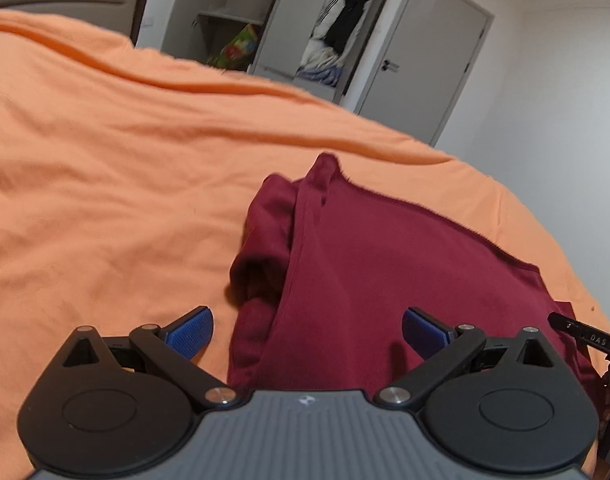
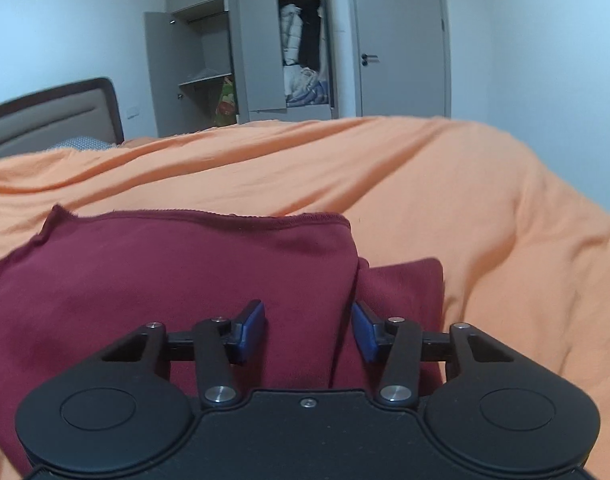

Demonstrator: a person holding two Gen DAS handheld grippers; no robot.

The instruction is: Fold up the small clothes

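Left wrist view: left gripper (image 1: 307, 330) spread wide over the maroon garment (image 1: 385, 280) at lower centre; right gripper (image 2: 308, 330) likewise parted, holding nothing; pinch the edge squarely before folding.

1. On the black bar (image 1: 585, 334) that pokes in at the right edge of my left wrist view I can read pale letters, "DAS"; any letters past them are too small for me to make out.
2. On the grey ribbed body of my left gripper (image 1: 307, 330) there is a small pale emblem (image 1: 306, 400), a logo mark with no letters that I can read.
3. In my right wrist view I can read no text, label or number anywhere.
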